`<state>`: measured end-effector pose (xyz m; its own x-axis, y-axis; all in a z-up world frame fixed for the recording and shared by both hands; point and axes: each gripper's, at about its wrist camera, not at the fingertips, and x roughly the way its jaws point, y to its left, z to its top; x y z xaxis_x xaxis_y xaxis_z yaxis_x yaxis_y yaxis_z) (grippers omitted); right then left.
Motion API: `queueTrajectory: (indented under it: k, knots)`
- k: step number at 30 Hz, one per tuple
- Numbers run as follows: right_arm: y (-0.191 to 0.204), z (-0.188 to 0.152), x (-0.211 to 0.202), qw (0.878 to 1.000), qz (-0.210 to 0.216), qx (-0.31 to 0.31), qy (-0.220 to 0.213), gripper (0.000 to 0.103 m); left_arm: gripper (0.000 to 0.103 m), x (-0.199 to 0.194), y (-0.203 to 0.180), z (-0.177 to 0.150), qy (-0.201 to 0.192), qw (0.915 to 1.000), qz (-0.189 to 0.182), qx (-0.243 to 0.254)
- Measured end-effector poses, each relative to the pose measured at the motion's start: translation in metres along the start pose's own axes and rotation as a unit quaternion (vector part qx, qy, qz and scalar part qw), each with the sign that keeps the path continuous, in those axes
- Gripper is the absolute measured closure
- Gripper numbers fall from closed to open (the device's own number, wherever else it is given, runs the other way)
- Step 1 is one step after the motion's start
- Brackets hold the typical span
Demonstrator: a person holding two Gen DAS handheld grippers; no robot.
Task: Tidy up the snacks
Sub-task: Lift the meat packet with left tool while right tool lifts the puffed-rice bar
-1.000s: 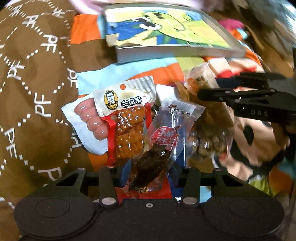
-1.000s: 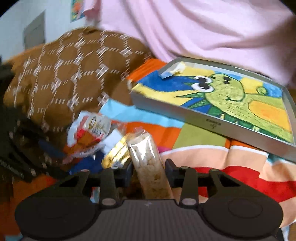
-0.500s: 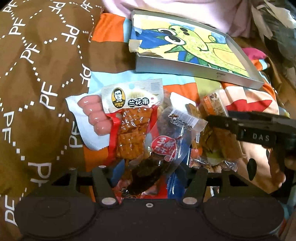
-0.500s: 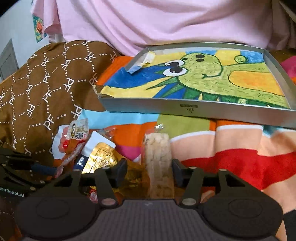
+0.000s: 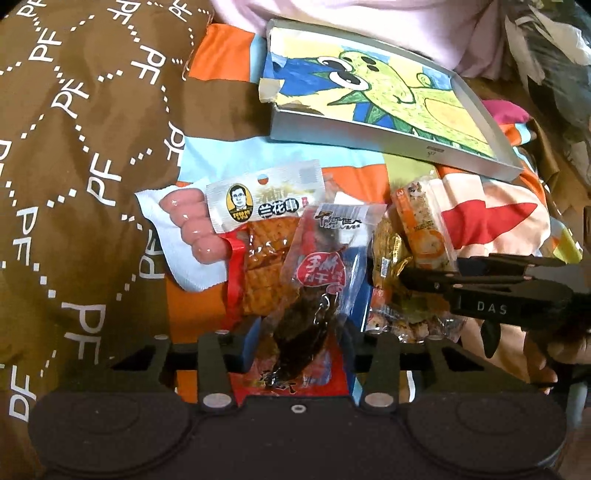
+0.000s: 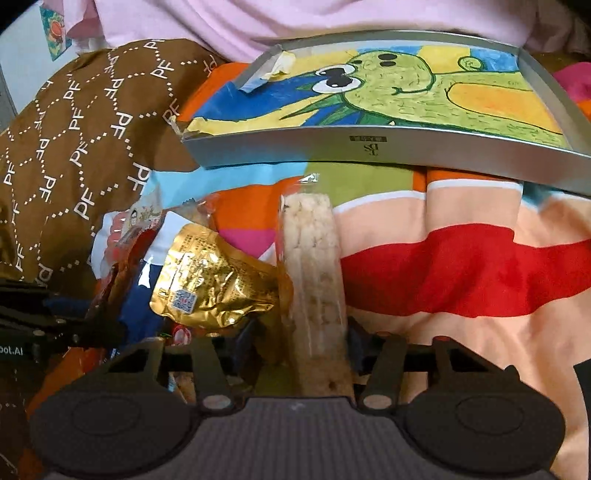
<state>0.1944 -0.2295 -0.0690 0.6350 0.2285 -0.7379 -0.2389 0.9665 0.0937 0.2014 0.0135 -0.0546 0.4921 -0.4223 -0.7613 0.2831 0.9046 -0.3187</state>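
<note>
My left gripper (image 5: 299,339) is shut on a clear packet of dark dried meat with a red label (image 5: 314,291). Beyond it lie a tofu-skewer packet (image 5: 262,221) and a pink sausage packet (image 5: 188,229). My right gripper (image 6: 306,350) is shut on a long clear packet of pale rice crackers (image 6: 312,273); it also shows in the left wrist view (image 5: 424,229), with the right gripper's fingers (image 5: 443,280) on it. A gold foil packet (image 6: 210,280) lies just left of it. The grey tray with a dinosaur drawing (image 6: 369,147) lies beyond; it also shows in the left wrist view (image 5: 388,140).
Everything rests on a colourful striped bedsheet (image 6: 461,266). A brown patterned quilt (image 5: 81,147) rises on the left. A pink cloth (image 6: 258,22) lies behind the tray. More loose snack packets (image 5: 406,321) lie between the grippers.
Both grippers have moved closer to the tray with their packets still held. The tray now looms larger in the right wrist view.
</note>
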Motion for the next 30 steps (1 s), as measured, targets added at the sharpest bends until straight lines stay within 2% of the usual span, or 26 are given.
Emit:
queueTrajectory:
  k: [2,6,8,9,12,13,15,20,25,30]
  knots:
    - [0.003,0.0,-0.002,1.0,-0.001,-0.002,-0.004,0.066,0.058,-0.001,-0.001,0.0,0.002,0.9999,-0.012,-0.004]
    - [0.003,0.0,-0.004,1.0,0.005,0.003,-0.006,0.067,0.058,-0.001,-0.006,-0.003,0.003,0.9997,-0.024,0.007]
    - [0.0,0.0,0.0,1.0,0.013,0.015,0.007,0.059,0.058,0.002,-0.006,-0.004,0.0,0.9997,-0.022,0.013]
    - [-0.001,-0.001,0.002,0.999,0.016,0.024,0.014,0.058,0.058,0.003,-0.005,-0.005,-0.001,0.9997,-0.021,0.014]
    - [-0.001,-0.003,0.005,0.999,0.015,0.027,0.016,0.059,0.058,0.004,-0.004,-0.005,-0.008,0.9997,-0.02,0.013]
    - [0.0,-0.003,0.003,1.0,0.012,0.022,0.01,0.065,0.058,0.003,-0.003,-0.005,-0.011,0.9997,-0.021,0.011]
    - [0.003,-0.002,-0.004,1.0,0.004,0.017,-0.006,0.071,0.059,0.0,-0.002,-0.005,-0.019,0.9995,-0.025,0.003]
    - [0.004,-0.003,-0.012,1.0,-0.021,0.01,-0.017,0.072,0.059,-0.004,0.001,-0.004,-0.033,0.9988,-0.032,-0.014]
    - [0.016,-0.004,-0.019,0.996,-0.074,-0.038,-0.038,0.072,0.059,-0.014,-0.004,-0.005,-0.06,0.9976,-0.035,-0.006]
    - [0.032,-0.006,-0.026,0.986,-0.118,-0.096,-0.071,0.072,0.059,-0.019,-0.008,-0.005,-0.076,0.9964,-0.037,-0.002]
